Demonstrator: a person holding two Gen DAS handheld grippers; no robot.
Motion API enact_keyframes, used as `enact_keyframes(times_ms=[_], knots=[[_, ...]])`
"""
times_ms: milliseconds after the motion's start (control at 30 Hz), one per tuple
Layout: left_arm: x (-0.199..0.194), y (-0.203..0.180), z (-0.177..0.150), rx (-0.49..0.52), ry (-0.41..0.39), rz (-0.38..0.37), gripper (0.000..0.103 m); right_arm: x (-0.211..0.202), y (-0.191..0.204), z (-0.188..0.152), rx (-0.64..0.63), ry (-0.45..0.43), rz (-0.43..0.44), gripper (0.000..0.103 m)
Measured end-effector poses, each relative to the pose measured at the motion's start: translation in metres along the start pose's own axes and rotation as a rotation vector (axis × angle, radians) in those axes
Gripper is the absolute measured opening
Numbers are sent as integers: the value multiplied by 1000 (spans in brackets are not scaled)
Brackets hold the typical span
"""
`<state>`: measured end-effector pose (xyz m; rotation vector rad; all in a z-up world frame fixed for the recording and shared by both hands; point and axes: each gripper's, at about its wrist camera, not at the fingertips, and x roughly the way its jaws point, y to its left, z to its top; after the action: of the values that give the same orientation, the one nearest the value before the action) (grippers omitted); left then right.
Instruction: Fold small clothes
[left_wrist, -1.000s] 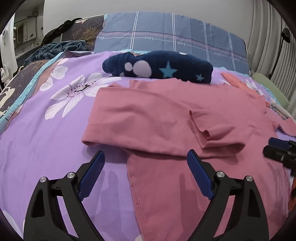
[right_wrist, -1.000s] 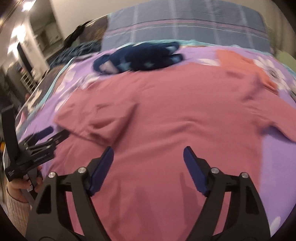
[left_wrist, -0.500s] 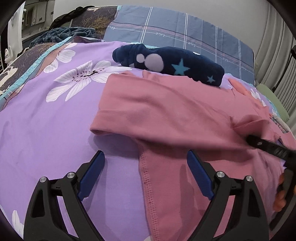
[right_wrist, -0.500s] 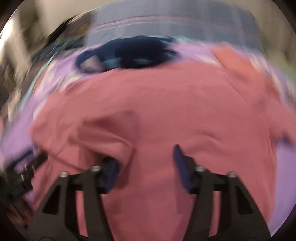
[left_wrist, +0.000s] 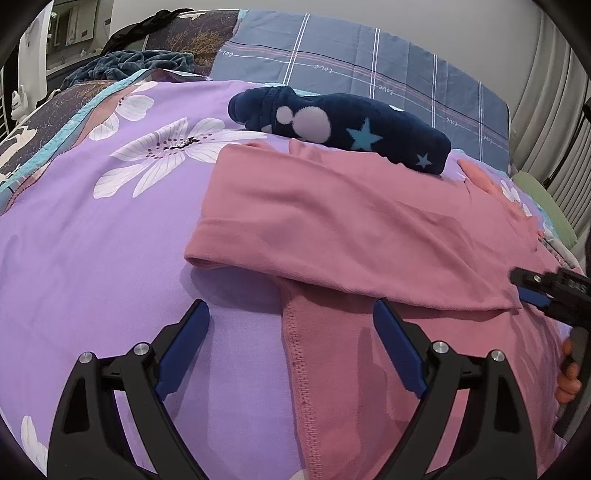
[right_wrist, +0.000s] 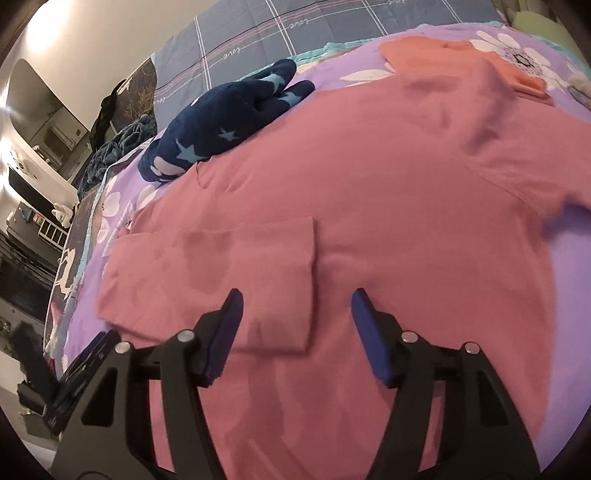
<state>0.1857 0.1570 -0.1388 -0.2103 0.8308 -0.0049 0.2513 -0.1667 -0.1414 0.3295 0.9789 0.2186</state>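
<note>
Shirt (left_wrist: 332, 221) lies spread flat on the bed (left_wrist: 92, 258), and the fold looks barely begun: one sleeve (left_wrist: 295, 229) is laid in across the body, while the far sleeve (right_wrist: 546, 177) at 2 o'clock in the right wrist view is out flat, and the hem end is not yet brought up. By my reading, most of the folding is left.

In the left wrist view, the left gripper (left_wrist: 291, 347) hovers with its jaws wide and nothing between the pads. The shirt's stitched side edge runs down between them at 6 o'clock, and the folded sleeve's cuff edge lies just ahead at 12 o'clock. The left pad is over bare bedsheet, the right over pink cloth. At 3 o'clock the right gripper (left_wrist: 532, 291) is at the tip of the folded sleeve.

In the right wrist view, the right gripper (right_wrist: 295, 328) has its jaws opening at a middling gap; the folded sleeve's end corner sits between them, but the pads do not press on it. The left gripper (right_wrist: 88, 354) shows at 8 o'clock.

A dark star-print garment (left_wrist: 340, 129) lies beyond the shirt at 12 o'clock, touching its far edge, and an orange piece (right_wrist: 461, 59) lies at 1 o'clock.
</note>
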Motion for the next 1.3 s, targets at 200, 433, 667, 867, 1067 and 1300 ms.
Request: enact_keyframes(times_ms=[200, 433, 667, 867, 1067, 1300], knots=[[-3, 19, 2, -76, -7, 1, 90, -6, 32, 16, -115, -31, 56, 3], [-1, 20, 2, -72, 0, 23, 91, -96, -6, 55, -47, -308, 16, 3], [4, 11, 2, -25, 23, 67, 92, -38, -89, 46, 106, -93, -108, 4], [4, 8, 8, -3, 16, 84, 89, -44, -83, 44, 102, -156, -179, 27], [2, 1, 31, 87, -64, 98, 59, -83, -23, 72, -96, -340, -267, 42], [4, -7, 26, 140, -67, -1, 34, -8, 111, 96, -394, -112, 38, 43]])
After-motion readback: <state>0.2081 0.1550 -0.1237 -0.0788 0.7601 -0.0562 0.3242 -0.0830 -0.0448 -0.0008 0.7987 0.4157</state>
